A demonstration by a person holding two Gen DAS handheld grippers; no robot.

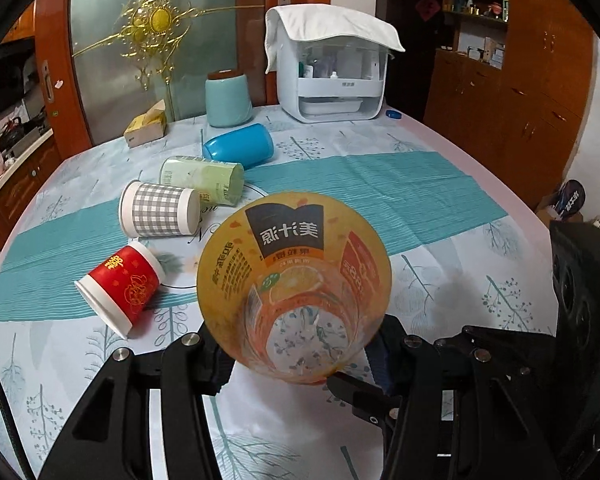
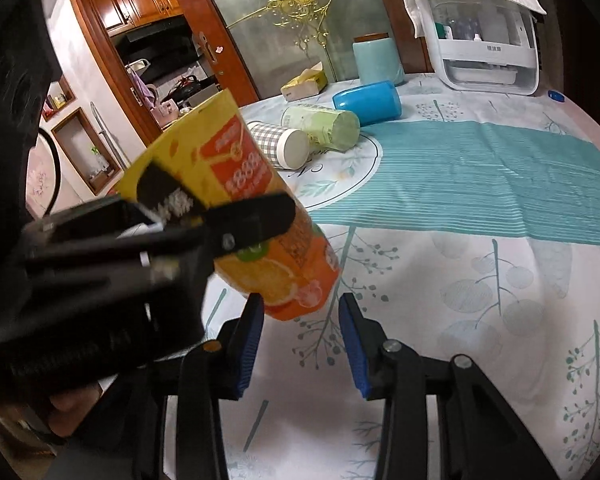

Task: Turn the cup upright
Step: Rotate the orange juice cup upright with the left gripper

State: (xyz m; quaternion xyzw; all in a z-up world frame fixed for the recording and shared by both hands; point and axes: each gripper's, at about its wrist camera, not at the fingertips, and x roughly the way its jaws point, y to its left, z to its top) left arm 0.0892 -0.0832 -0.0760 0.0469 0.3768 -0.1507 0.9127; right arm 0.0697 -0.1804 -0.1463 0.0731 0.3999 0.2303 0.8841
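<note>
The translucent orange-and-yellow plastic juice cup is off the table, clenched between the fingers of the left gripper; in the left wrist view its wide mouth gapes toward the far edge of the table and its narrower base sits back at the jaws. The right wrist view shows the same cup tilted, long axis slanting from the rim at upper left down to the base at lower right, with the left gripper's black finger across its middle. The base hangs just ahead of the right gripper, whose blue-padded jaws stand released, parted wider than the base and holding nothing, one pad seemingly touching the base, though contact cannot be confirmed. So the left hand owns the cup; what remains, in my judgement, is swinging the base down to meet the floral tablecloth near the front edge. That patch looks bare, with free room toward the right edge over the teal striped runner. Toward the left edge the room is tighter: a red paper cup, a grey checked paper cup, a pale green paper cup and a blue plastic tumbler all lie on their sides.
</note>
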